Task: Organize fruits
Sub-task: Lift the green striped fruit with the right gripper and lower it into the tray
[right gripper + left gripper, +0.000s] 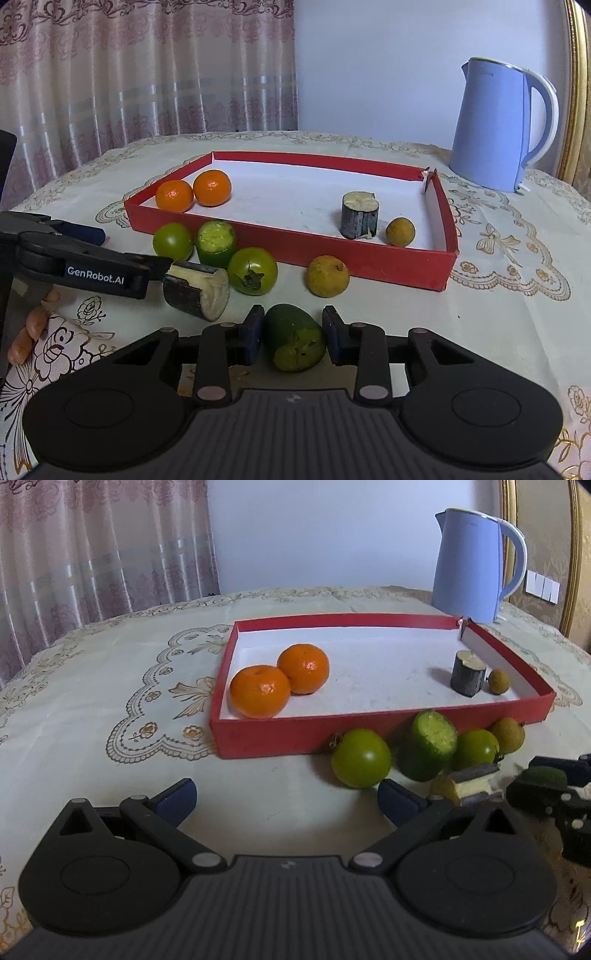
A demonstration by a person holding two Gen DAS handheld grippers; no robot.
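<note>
Right wrist view: right tongs (293, 338) clench a green cucumber chunk (294, 338) low over the desk (406, 332), ready for the red tray (369, 258); left tongs (286, 797) gape, released, reaching toward the loose fruit.

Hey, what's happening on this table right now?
Someone is sorting fruit into a red tray with two handheld grippers. The right gripper has a dark green cucumber piece between its fingers, just in front of the tray. The left gripper is open and holds nothing. Two oranges already sit in the tray; green tomatoes wait outside.
</note>
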